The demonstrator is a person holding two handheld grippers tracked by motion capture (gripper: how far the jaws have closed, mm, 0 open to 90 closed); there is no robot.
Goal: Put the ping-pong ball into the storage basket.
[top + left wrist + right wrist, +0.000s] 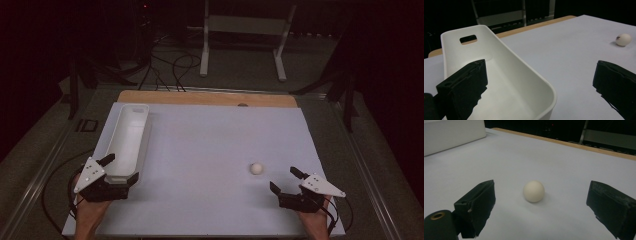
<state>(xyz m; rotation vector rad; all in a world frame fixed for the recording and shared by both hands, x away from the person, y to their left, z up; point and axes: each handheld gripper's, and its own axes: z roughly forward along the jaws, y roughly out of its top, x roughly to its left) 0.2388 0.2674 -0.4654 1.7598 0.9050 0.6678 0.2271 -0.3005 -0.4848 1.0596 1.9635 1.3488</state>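
The ball (256,168) is round and smooth, and it lies free on the white tabletop (210,145), toward the near right corner. This is the main danger, I think. If one jaw of the right gripper (285,180) reaches it before the other, the ball will be pushed and can roll away, maybe over the right edge, which is not far. A grip that closes too high on it could also squeeze it out forward. The approach should keep the ball centred between both jaws.

A second risk is on the other side. The left gripper (123,168) stands at the near end of the bin (127,137), which lies along the left edge. One jaw is over the inside of the bin and the other outside it, so the near wall is between them. A careless move here could knock or shift the bin, and then the ball has no steady place to go.

The right gripper is wide open and holds nothing; in the right gripper view the ball (534,191) sits just ahead, between the lines of the two jaws, not touching either.

The left gripper is also fully open and grips nothing. Whether a jaw rests on the bin wall, I cannot tell.
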